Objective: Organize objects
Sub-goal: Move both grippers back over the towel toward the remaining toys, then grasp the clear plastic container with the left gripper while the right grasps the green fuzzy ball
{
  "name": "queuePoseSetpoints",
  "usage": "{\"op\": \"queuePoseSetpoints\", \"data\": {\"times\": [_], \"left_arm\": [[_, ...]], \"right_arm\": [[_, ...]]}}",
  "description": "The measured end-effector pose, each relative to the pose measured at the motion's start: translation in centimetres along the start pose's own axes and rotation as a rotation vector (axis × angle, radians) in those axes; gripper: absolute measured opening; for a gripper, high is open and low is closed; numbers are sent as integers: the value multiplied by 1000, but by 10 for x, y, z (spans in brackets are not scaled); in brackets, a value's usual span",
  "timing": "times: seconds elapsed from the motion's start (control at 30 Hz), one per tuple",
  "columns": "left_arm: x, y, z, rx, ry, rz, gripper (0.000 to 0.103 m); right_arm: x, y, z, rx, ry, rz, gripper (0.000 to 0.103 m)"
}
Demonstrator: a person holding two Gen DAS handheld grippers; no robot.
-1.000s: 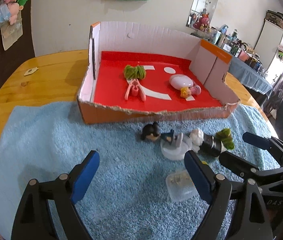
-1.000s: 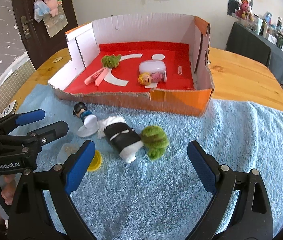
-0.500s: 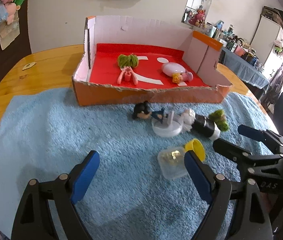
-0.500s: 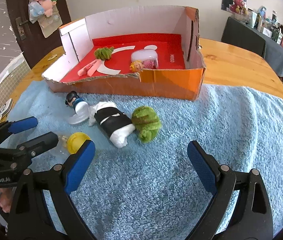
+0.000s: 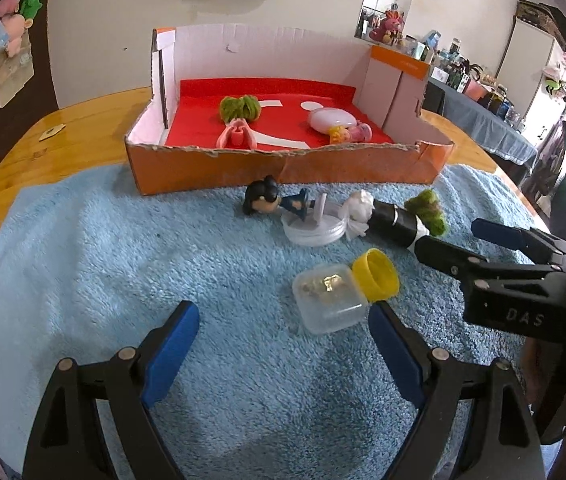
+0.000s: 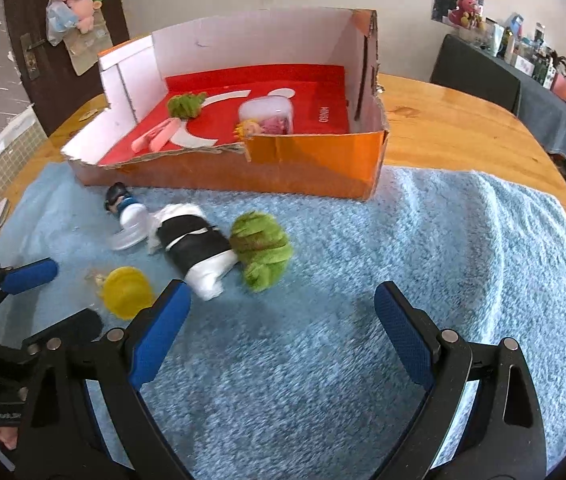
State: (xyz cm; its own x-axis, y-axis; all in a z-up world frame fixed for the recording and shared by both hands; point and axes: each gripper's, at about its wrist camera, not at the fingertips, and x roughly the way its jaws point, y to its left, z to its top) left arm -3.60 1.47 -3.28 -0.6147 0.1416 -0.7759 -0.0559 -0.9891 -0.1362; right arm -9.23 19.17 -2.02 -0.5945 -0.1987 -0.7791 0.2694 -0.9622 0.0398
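both tools stand wide with nothing between their pads: the left tool [image 5: 279,344] hangs low over the blue towel [image 5: 103,264] on the worktop [image 5: 67,128], and the right tool [image 6: 283,320] hovers over bare towel further to the right. the things still to be sorted lie on the towel in front of the orange cardboard box [image 5: 283,168]: a small clear plastic container [image 5: 329,298] with its yellow cap [image 5: 375,276] touching it, just ahead of the left tool's right pad; beyond it a dark-haired figurine [image 5: 263,200] lying on a clear round stand [image 5: 313,232]; and a black-and-white doll with green hair [image 6: 219,248] on its side. the box already holds a green-haired pink toy [image 5: 237,120] and a white case with a small blonde figure [image 5: 339,126]. the step in hand looks like a pick of the clear container by the left tool. to do it well, shift the tool to the right so the container sits centred between the pads, not off one pad, and come down until the pads bracket its walls above the pile. the smooth plastic may slip or skid on the towel, so close squarely across two flat sides and keep clear of the loose-looking yellow cap. mind the right tool close alongside.
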Motion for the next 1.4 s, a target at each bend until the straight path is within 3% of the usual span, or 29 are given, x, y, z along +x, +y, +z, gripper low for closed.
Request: {"op": "queuePoseSetpoints", "data": {"times": [0.37, 0.47, 0.7, 0.87, 0.93, 1.07, 1.4], "left_arm": [[4, -7, -1, 7, -18, 30, 88], [3, -3, -1, -1, -27, 47, 83], [2, 2, 0, 0, -34, 87, 71], [2, 8, 3, -4, -38, 95, 60], [2, 10, 4, -10, -38, 90, 57], [1, 12, 4, -11, -42, 89, 53], [-1, 21, 6, -32, -42, 67, 40]], "right_arm": [[-3, -20, 9, 32, -20, -51, 94], [2, -20, 12, 27, -12, -42, 93], [16, -11, 22, 17, 4, 7, 70], [22, -10, 27, 29, 5, 32, 63], [21, -11, 28, 43, 0, 57, 55], [20, -11, 28, 51, 2, 102, 27], [-3, -3, 18, 34, -63, 144, 24]]}}
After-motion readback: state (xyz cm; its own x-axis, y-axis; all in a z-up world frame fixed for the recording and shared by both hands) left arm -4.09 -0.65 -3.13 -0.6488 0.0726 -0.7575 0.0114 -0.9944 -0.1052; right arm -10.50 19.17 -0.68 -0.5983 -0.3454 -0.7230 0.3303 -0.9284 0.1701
